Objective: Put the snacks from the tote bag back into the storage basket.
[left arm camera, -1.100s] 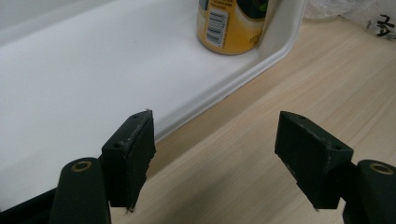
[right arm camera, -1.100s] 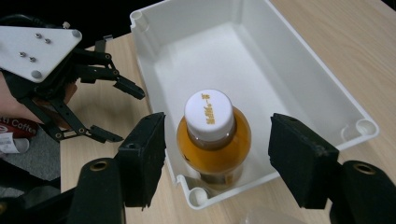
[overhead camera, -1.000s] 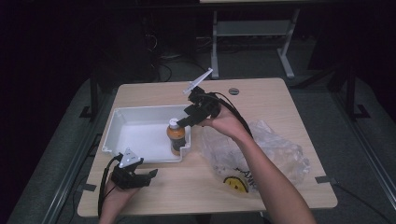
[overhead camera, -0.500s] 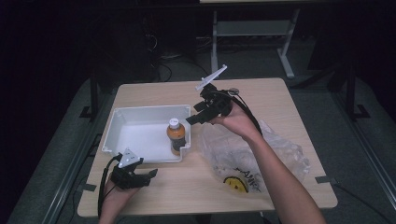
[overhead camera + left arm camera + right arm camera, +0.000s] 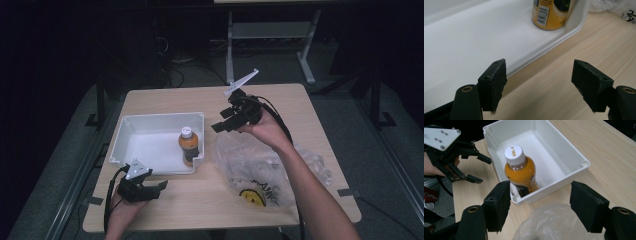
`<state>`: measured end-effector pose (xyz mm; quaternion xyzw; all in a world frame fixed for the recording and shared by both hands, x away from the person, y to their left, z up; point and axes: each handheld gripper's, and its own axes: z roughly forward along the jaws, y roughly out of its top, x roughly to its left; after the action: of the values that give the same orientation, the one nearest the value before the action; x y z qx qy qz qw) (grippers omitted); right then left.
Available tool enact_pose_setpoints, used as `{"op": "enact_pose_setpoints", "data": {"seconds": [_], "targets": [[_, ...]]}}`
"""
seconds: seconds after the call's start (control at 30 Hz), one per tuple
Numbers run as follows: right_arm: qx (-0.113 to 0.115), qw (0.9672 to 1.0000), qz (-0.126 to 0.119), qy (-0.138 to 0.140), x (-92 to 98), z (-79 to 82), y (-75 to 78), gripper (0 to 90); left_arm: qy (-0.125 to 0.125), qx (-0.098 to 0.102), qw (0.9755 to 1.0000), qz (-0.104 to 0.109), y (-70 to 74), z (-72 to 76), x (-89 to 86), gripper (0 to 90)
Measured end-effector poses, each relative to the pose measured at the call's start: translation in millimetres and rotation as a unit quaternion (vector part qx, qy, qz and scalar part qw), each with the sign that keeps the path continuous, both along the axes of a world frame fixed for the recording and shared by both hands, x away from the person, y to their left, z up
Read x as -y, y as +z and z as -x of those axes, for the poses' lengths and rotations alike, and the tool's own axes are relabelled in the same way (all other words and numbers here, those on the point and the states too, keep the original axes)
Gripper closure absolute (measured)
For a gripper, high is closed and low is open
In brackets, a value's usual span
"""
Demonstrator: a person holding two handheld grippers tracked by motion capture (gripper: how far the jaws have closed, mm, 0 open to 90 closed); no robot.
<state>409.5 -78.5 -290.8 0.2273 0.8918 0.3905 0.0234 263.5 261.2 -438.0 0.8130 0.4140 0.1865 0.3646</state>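
- A small orange drink bottle (image 5: 188, 146) with a white screw cap (image 5: 515, 153) stands upright inside a white plastic tub (image 5: 131, 123), tucked into the tub's near right corner and touching, or almost touching, its walls.
- The tub sits on a light wooden table (image 5: 200, 197); a crumpled clear plastic bag (image 5: 260, 167) lies just beside it on the right.
- The right gripper (image 5: 223, 124) is held in the air above the bag, near the bottle; its jaws stand wide apart with nothing between them.
- The left gripper (image 5: 161, 186) rests low on the table in front of the tub, jaws also apart and empty.
- The bottle looks full, so it probably has some weight for its size and would swing if held loosely.
- Its plastic body is likely stiff enough while full and capped, though the smooth, rounded sides and glossy label (image 5: 543, 15) could slip under the pads.
- The best hold is probably across the body just under the shoulder, or around the narrower neck below the cap.
- The two tub walls crowd the bottle, so a jaw has little room on those sides; coming down from above with the jaws set diagonally to the corner seems safest.
- A squeeze that is too light risks dropping it; it does not look fragile.
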Motion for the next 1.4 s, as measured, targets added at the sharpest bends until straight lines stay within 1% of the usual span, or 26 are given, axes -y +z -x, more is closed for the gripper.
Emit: {"op": "enact_pose_setpoints", "data": {"seconds": [0.13, 0.17, 0.2, 0.27, 0.33, 0.37, 0.4, 0.43, 0.53, 0.67, 0.7, 0.83, 0.87, 0.97, 1.03, 1.07, 1.1, 1.4], "targets": [[0.001, 1.0, 0.0, -0.005, 8.2, 1.3, 0.4, 31.7, -0.002, -0.002, 1.0, -0.004, -0.2, 0.1, -0.1, 27.8], [-0.005, 0.9999, -0.003, -0.01, 9.6, 2.6, 1.1, 31.6, -0.003, -0.001, 1.0, -0.005, -0.1, 0.1, 0.0, 27.8], [0.0, 1.0, -0.002, -0.009, 12.7, 2.7, 1.0, 31.6, -0.003, -0.001, 1.0, -0.005, -0.1, 0.2, 0.1, 27.8], [0.001, 0.9999, -0.002, -0.013, 16.3, 3.9, 0.8, 31.6, -0.004, -0.002, 1.0, -0.005, -0.1, 0.4, 0.5, 27.8], [-0.007, 0.9998, -0.005, -0.02, 20.1, 5.7, 0.9, 31.6, -0.004, 0.0, 1.0, -0.006, 0.1, 0.5, 0.6, 27.8], [-0.003, 0.9998, -0.002, -0.018, 22.8, 5.6, 0.5, 31.6, -0.004, 0.0, 1.0, -0.006, 0.2, 0.5, 0.5, 27.8], [-0.007, 0.9997, -0.003, -0.023, 24.6, 6.7, 0.8, 31.6, -0.003, 0.0, 1.0, -0.005, 0.1, 0.6, 0.5, 27.8], [-0.004, 0.9998, -0.003, -0.022, 27.2, 6.5, 0.1, 31.7, -0.003, 0.0, 1.0, -0.004, 0.1, 0.8, 0.4, 27.8], [-0.01, 0.9995, -0.006, -0.031, 33.7, 8.3, -0.4, 31.7, -0.003, -0.001, 1.0, -0.006, 0.0, 0.5, 0.2, 27.8], [-0.008, 0.9993, -0.006, -0.035, 42.8, 9.7, -1.9, 31.6, -0.003, -0.002, 1.0, -0.005, -0.2, 0.8, 0.9, 27.8], [-0.011, 0.9992, -0.007, -0.038, 44.6, 10.7, -1.9, 31.7, -0.004, -0.002, 1.0, -0.006, -0.2, 0.8, 1.0, 27.8], [-0.012, 0.9988, -0.011, -0.047, 53.3, 12.2, -3.5, 31.7, -0.003, -0.002, 1.0, -0.008, -0.4, 0.8, 0.8, 27.8], [-0.009, 0.9989, -0.012, -0.045, 55.8, 12.0, -4.5, 31.7, -0.002, -0.002, 1.0, -0.008, -0.4, 0.8, 0.7, 27.8], [-0.011, 0.9986, -0.013, -0.051, 62.5, 13.2, -6.1, 31.7, -0.002, -0.002, 1.0, -0.006, -0.6, 0.8, 0.6, 27.8], [-0.016, 0.9981, -0.013, -0.058, 66.6, 14.6, -6.9, 31.7, -0.003, -0.002, 1.0, -0.009, -0.4, 0.9, 0.7, 27.8], [-0.012, 0.9982, -0.014, -0.056, 68.9, 14.3, -8.2, 31.7, -0.003, -0.003, 0.9999, -0.01, -0.3, 0.9, 0.7, 27.8], [-0.016, 0.998, -0.015, -0.06, 70.7, 15.1, -8.3, 31.7, -0.005, -0.002, 0.9999, -0.011, -0.3, 0.7, 0.6, 27.8], [-0.012, 0.9974, -0.023, -0.067, 86.9, 19.9, -13.7, 31.6, -0.003, -0.002, 0.9999, -0.011, -0.3, 1.1, 0.7, 27.8]]}}
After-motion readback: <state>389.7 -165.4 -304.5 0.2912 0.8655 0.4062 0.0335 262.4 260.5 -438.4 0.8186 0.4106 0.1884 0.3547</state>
